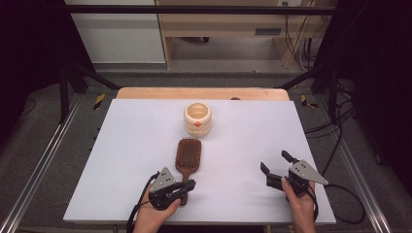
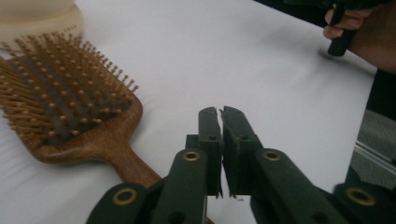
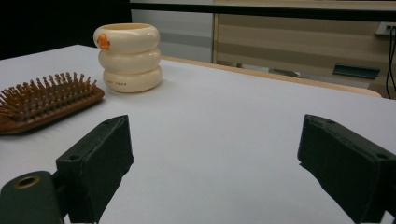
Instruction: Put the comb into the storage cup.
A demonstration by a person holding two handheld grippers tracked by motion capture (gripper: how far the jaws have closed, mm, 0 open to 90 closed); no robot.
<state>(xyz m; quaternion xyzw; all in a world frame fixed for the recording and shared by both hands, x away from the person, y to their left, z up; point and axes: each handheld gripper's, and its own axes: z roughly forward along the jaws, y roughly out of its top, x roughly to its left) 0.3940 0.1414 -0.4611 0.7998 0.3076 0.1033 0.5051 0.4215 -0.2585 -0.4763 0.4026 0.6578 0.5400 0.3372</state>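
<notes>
Left gripper view showed the left gripper (image 2: pixel 219 116) with its two fingers (image 2: pixel 208 140) clenched tight, pad against pad, and nothing pinched between them. The handle of the hairbrush (image 2: pixel 70 116) ran down just beside those fingers and passed under them at the bottom edge, outside the grip. In the high view the left gripper (image 1: pixel 187 187) lay across the lower end of that handle, at the near edge of the surface (image 1: pixel 121 145).

Right gripper view showed the right gripper (image 3: pixel 215 158) released, its two fingers (image 3: pixel 100 161) standing wide apart with only bare white surface between them. In the high view the right gripper (image 1: pixel 276 162) sat near the front right of the surface, well apart from the brush, held in the person's right hand (image 1: pixel 300 204).

One hairbrush lay on the surface, wooden, bristles up, its head toward the far side. One cream container (image 1: pixel 197 119) stood upright just beyond the head of the brush, shaped like three stacked rings with a small orange mark on its side. From above, its opening showed a pale interior with nothing seen inside it. Two grippers and two hands were in the scene.
</notes>
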